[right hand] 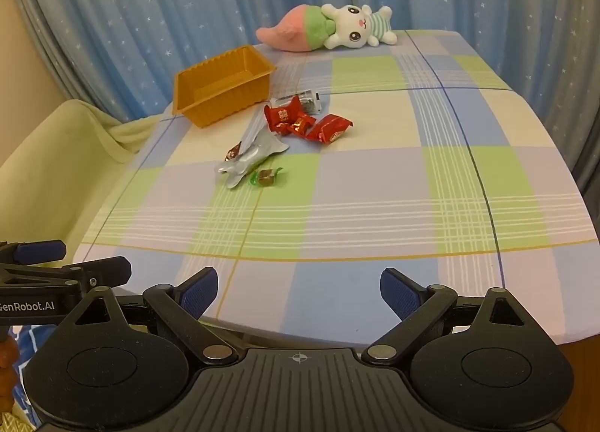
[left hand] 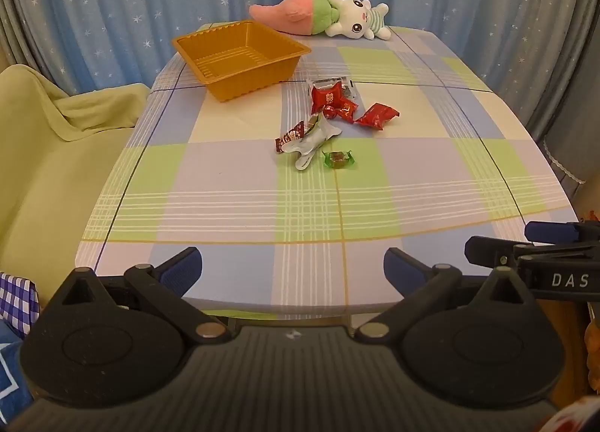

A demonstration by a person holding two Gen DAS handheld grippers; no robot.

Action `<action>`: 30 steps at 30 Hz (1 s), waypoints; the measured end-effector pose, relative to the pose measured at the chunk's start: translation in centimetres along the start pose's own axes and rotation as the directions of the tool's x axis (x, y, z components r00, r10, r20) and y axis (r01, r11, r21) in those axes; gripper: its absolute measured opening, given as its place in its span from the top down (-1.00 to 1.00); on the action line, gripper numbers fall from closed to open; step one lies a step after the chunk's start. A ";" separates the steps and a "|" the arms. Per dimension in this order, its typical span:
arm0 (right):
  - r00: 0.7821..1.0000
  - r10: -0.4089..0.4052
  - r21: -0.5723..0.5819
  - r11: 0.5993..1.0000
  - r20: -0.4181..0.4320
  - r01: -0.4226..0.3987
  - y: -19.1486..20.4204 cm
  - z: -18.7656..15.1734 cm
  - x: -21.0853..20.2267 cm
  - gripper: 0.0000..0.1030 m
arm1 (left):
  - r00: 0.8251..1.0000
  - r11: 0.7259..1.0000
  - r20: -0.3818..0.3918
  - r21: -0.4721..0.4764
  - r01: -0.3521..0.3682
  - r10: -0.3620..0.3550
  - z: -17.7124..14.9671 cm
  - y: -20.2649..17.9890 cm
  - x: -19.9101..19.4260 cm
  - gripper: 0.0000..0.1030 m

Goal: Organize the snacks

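1. Right wrist view puts the right gripper [right hand: 299, 295] nearest, at the table's front edge, jaws spread wide and nothing between them. Its blue pads [right hand: 198, 291] hang over bare cloth.
2. Left gripper [left hand: 293, 270] sits beside it at the same edge, also spread wide and empty, so neither claw has a head start in depth.
3. Ahead lies a long stretch of checked tablecloth [left hand: 232, 199] with nothing on it, so any reach has to run straight forward across it.
4. First snack met is the green-wrapped candy [right hand: 267, 177], lying alone at the near end of the scatter. From the left claw it is slightly right of centre; from the right claw it is left of centre, so the left hand seems a little better lined up.
5. Just behind it a silver wrapper [left hand: 313, 141] lies with its long axis running diagonally, near end toward the claws, with a brown bar [left hand: 291, 136] touching its left side.
6. Farther on, the red packets [left hand: 339, 104] cluster together, touching one another.
7. Beyond and left of the snacks stands the orange tray [left hand: 240, 57], empty, the likely destination; it favours the left hand.
8. Farthest, a plush toy [left hand: 330, 15] lies at the back edge, apart from the job.
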State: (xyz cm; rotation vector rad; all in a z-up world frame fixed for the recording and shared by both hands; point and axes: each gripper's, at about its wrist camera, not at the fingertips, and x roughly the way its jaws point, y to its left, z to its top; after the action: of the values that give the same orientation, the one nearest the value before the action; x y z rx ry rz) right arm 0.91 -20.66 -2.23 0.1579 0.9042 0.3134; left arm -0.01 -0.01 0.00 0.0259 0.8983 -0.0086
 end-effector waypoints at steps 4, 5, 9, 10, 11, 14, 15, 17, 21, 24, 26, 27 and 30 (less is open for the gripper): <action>1.000 -0.001 0.002 1.000 0.000 0.001 -0.1 -0.2 -0.1 -0.81 | 1.000 1.000 -0.007 0.002 0.002 -0.001 0.0 0.0 0.0 -1.00; 1.000 -0.002 0.002 1.000 -0.001 0.002 -0.2 -0.3 -0.1 -0.81 | 1.000 1.000 -0.007 0.003 0.003 -0.002 0.0 0.0 0.0 -1.00; 1.000 -0.003 0.006 1.000 -0.003 0.003 -0.4 0.1 0.1 -0.81 | 1.000 1.000 -0.011 0.005 0.005 -0.005 0.0 -0.1 0.5 -1.00; 1.000 -0.002 0.007 1.000 -0.002 0.002 -0.5 0.1 0.0 -0.81 | 1.000 1.000 -0.010 0.007 0.005 -0.005 0.0 -0.2 0.5 -1.00; 1.000 -0.002 0.009 1.000 -0.001 0.002 -0.5 0.1 0.1 -0.81 | 1.000 1.000 -0.007 0.008 0.003 -0.003 -0.1 -0.4 0.5 -1.00; 1.000 0.000 0.007 1.000 0.001 0.000 -0.5 0.1 0.1 -0.81 | 1.000 1.000 -0.011 0.008 0.005 -0.005 0.1 -0.3 0.4 -1.00; 1.000 0.000 0.008 1.000 0.001 0.000 -0.5 0.1 0.1 -0.81 | 1.000 1.000 -0.012 0.008 0.004 -0.004 0.2 -0.3 0.4 -1.00; 1.000 0.000 0.008 1.000 0.001 0.000 -0.4 0.1 0.1 -0.81 | 1.000 1.000 -0.015 0.007 0.005 -0.005 0.3 -0.2 0.3 -1.00; 1.000 -0.002 0.008 1.000 0.001 0.002 -0.4 0.2 0.1 -0.81 | 1.000 1.000 -0.014 0.008 0.009 -0.009 0.2 -0.3 0.1 -1.00; 1.000 -0.003 0.007 1.000 0.002 0.003 -0.4 0.2 0.1 -0.81 | 1.000 1.000 -0.015 0.006 0.010 -0.010 0.2 -0.2 0.3 -1.00; 1.000 -0.003 0.007 1.000 0.002 0.003 -0.4 0.2 0.1 -0.81 | 1.000 1.000 -0.016 0.004 0.012 -0.012 0.2 -0.2 0.3 -1.00; 1.000 -0.003 0.007 1.000 0.002 0.003 -0.4 0.2 0.0 -0.81 | 1.000 1.000 -0.015 0.005 0.012 -0.012 0.2 -0.2 0.3 -1.00; 1.000 -0.003 0.006 1.000 0.002 0.003 -0.4 0.2 0.0 -0.81 | 1.000 1.000 -0.016 0.004 0.012 -0.012 0.2 -0.2 0.3 -1.00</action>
State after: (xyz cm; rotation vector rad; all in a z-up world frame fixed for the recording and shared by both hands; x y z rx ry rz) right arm 1.18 -21.03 -2.23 0.1626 0.9036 0.3079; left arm 0.33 -0.22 -0.13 0.0248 0.9143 -0.0215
